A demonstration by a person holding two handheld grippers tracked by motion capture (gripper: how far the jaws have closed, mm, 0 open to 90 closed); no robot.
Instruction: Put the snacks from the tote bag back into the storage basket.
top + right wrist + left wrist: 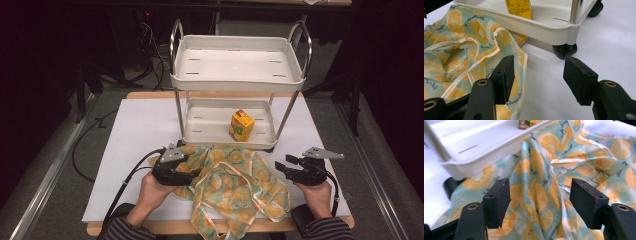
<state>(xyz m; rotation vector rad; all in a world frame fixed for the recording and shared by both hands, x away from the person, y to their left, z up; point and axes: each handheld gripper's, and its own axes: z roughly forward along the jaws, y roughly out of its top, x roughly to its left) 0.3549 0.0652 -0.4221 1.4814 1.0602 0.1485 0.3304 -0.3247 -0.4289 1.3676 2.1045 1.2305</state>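
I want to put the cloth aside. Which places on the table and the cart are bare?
The cart's top tray is bare. The lower tray is bare left of the yellow carton. The white mat is bare left of the cart, and again right of it, beyond the right tongs. In front of the cart it is crowded: the cloth spreads there, under the left tongs.

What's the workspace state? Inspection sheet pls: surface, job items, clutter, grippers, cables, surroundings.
Surface: white board on a wooden table.
Job's things: two-tier white cart; yellow carton on its lower tray; citrus-print cloth crumpled in front, overhanging the table's near edge.
Clutter: nothing seen.
Grippers: left gripper open over the cloth; right gripper open at the cloth's edge.
Cables: left gripper's black cable; more cables on the floor.
Surroundings: dark, grey floor.
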